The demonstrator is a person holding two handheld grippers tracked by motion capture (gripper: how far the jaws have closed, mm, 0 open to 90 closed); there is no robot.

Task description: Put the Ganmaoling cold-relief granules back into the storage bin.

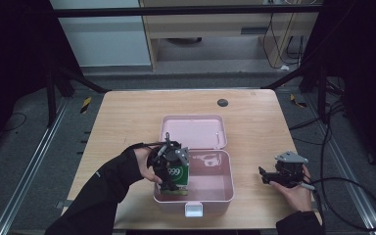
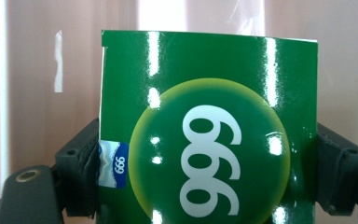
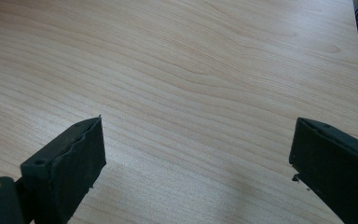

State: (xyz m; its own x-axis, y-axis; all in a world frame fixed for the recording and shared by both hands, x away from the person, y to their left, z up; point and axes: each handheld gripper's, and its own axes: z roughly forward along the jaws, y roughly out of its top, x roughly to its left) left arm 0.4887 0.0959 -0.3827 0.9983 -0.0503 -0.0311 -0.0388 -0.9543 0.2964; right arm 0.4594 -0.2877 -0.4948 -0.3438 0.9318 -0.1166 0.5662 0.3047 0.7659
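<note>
Clearly the green box [image 1: 177, 176], a glossy carton printed with a white "999" inside a yellow-green disc, sits clamped in the left gripper [image 1: 169, 182]. In the left gripper view the green box [image 2: 209, 130] stands between the two black jaws, whose pads press on its left and right edges at a middling width set by the carton itself; a small blue sticker lies at its lower left corner. From the high view the carton stands upright within the front left part of the pink case [image 1: 210, 196], low in its open base, though whether it touches the bottom I cannot tell. The hinged lid [image 1: 193, 131] lies flat, opened away from the person, and a white latch [image 1: 194, 209] sits at the case's near wall. The person's left hand [image 1: 147, 164], in a dark sleeve, holds that gripper above the case's left side.

Well apart on the right, the right gripper [image 1: 267, 176] rests in the other hand [image 1: 296, 193] over the wooden table [image 1: 127, 122], its jaws pointing toward the case. In the right gripper view they stand wide apart with bare wood grain between them, gripping nothing. A dark round spot [image 1: 223, 102] lies near the table's far edge.
</note>
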